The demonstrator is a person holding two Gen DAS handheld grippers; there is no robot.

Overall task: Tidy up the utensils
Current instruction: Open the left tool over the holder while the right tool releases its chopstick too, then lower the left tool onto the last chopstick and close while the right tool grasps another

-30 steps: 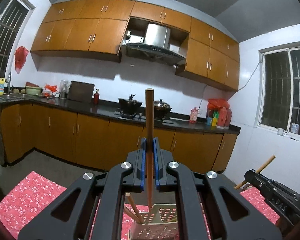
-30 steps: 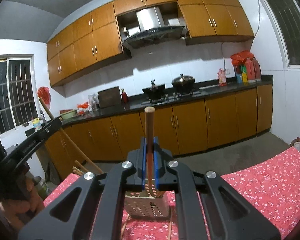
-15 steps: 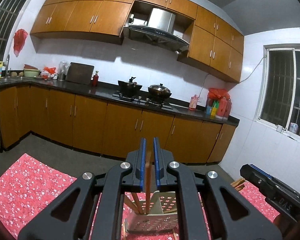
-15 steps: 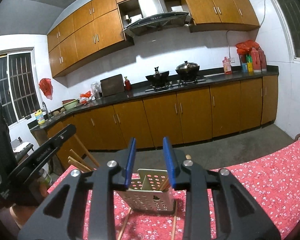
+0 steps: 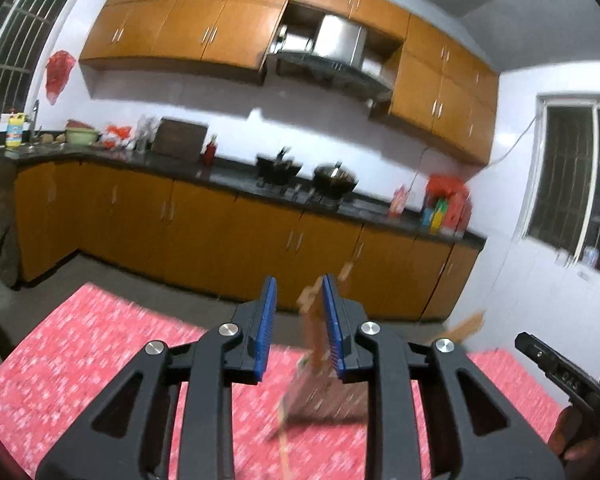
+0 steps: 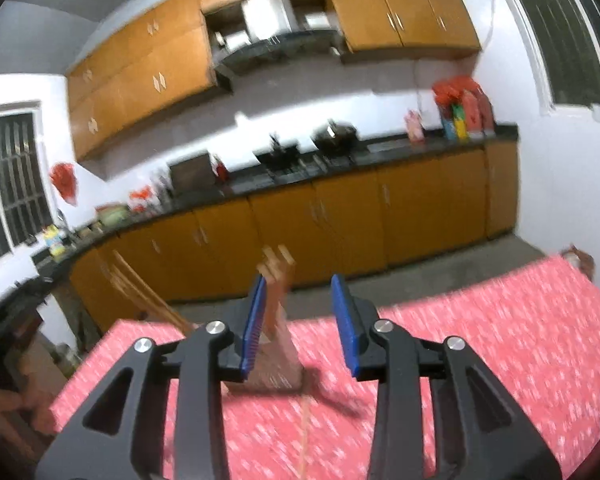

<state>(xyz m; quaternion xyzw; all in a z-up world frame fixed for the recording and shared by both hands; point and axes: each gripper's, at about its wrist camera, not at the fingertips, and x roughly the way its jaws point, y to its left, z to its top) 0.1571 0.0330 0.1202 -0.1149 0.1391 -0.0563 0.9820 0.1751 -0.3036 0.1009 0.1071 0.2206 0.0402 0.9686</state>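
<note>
A perforated utensil holder (image 5: 324, 396) stands on the red flowered tablecloth (image 5: 100, 360) with several wooden chopsticks (image 5: 310, 308) upright in it. It is blurred by motion. My left gripper (image 5: 296, 320) is open and empty, with the holder just beyond its right finger. In the right wrist view the holder (image 6: 278, 368) and its chopsticks (image 6: 276, 268) sit beyond the left finger of my right gripper (image 6: 300, 320), which is open and empty. A loose chopstick (image 6: 306, 432) lies on the cloth in front of the holder.
The right gripper's body (image 5: 560, 372) shows at the left view's right edge; the left gripper's body (image 6: 4, 320) shows at the right view's left edge. Kitchen counter with pots (image 5: 332, 178) and orange cabinets stands behind. The tablecloth (image 6: 500, 340) extends right.
Both grippers held a chopstick upright over the holder, then opened and dropped them in. Both have since pulled back and tilted, and the left jaws have opened wider.
</note>
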